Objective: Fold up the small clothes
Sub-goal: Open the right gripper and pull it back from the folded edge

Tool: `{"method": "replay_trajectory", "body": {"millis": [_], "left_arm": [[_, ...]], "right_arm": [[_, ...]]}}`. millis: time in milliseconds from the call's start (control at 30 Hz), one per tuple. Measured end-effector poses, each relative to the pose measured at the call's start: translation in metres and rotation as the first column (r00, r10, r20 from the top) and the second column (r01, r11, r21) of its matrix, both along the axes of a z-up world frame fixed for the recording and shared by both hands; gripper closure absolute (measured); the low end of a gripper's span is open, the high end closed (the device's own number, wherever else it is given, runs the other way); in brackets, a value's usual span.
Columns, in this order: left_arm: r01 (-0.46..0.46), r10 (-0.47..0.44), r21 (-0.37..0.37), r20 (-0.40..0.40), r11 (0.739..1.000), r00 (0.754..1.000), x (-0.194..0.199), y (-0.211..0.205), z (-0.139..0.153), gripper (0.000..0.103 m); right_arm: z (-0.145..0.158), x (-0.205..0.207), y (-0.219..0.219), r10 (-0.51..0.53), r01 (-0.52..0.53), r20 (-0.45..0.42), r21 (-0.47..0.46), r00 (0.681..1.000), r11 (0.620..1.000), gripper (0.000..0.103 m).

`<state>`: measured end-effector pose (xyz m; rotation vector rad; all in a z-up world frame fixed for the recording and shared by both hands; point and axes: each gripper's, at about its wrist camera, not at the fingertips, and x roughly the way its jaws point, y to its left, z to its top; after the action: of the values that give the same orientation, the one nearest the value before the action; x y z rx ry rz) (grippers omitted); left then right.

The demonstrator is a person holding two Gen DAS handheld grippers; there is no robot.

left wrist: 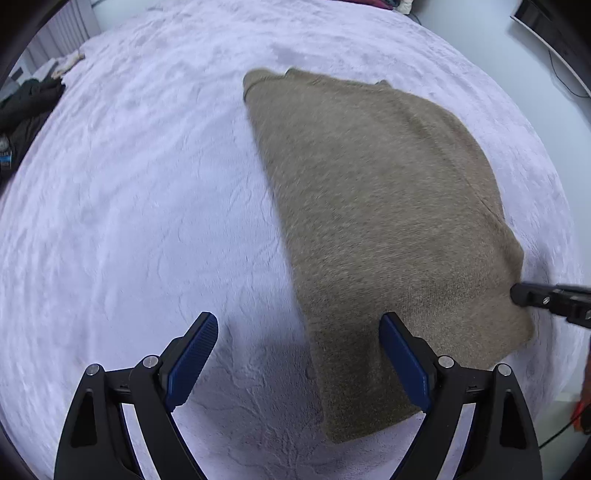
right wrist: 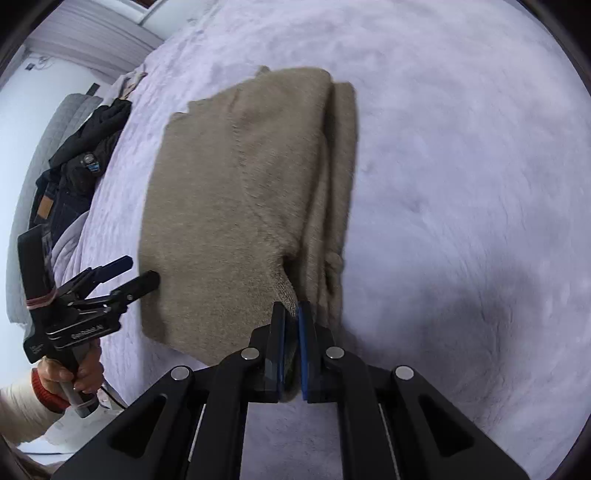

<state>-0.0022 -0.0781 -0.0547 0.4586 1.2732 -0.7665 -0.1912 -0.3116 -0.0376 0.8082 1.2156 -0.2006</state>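
A tan knitted garment [left wrist: 380,206] lies partly folded on the pale lilac bedspread [left wrist: 129,221]. In the left wrist view my left gripper [left wrist: 299,350] is open and empty, its blue pads [left wrist: 192,362] straddling the garment's near left edge. In the right wrist view my right gripper [right wrist: 291,314] is shut on a ribbed edge of the garment [right wrist: 229,192], lifting that edge slightly. The left gripper [right wrist: 129,273] also shows there, open beside the garment's left edge. The right gripper's tip [left wrist: 524,293] touches the garment's right edge in the left wrist view.
A pile of dark clothes [right wrist: 81,162] with a small light garment [right wrist: 129,79] lies at the bed's far side, also in the left wrist view [left wrist: 29,103]. A dark unit [left wrist: 554,33] with cables stands by the wall. The bedspread [right wrist: 461,184] stretches right of the garment.
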Motion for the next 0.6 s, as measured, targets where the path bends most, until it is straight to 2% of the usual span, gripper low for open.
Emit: {"method": "replay_trajectory", "body": {"millis": [67, 133, 333, 433, 600], "left_arm": [[-0.001, 0.001, 0.013, 0.003, 1.0, 1.0, -0.002, -0.001, -0.001, 0.013], [-0.003, 0.003, 0.015, 0.008, 1.0, 1.0, -0.004, -0.001, 0.0, 0.013], [-0.013, 0.013, 0.017, -0.012, 1.0, 1.0, -0.003, 0.006, 0.0, 0.013], [-0.014, 0.014, 0.019, -0.012, 1.0, 1.0, -0.003, 0.011, 0.001, 0.013], [-0.017, 0.018, 0.027, -0.01, 0.999, 1.0, -0.001, 0.007, 0.001, 0.013]], "right_arm": [[-0.016, -0.01, -0.004, -0.04, 0.04, 0.001, 0.043, 0.999, 0.998, 0.097], [-0.021, -0.013, -0.003, -0.056, 0.056, 0.012, 0.036, 0.998, 0.998, 0.096], [-0.009, -0.015, 0.005, -0.078, 0.078, -0.002, 0.008, 0.997, 0.997, 0.095], [-0.003, -0.024, 0.003, -0.106, 0.106, -0.011, 0.0, 0.994, 0.994, 0.089], [0.003, -0.036, -0.004, -0.162, 0.159, -0.054, -0.046, 0.985, 0.986, 0.089]]}}
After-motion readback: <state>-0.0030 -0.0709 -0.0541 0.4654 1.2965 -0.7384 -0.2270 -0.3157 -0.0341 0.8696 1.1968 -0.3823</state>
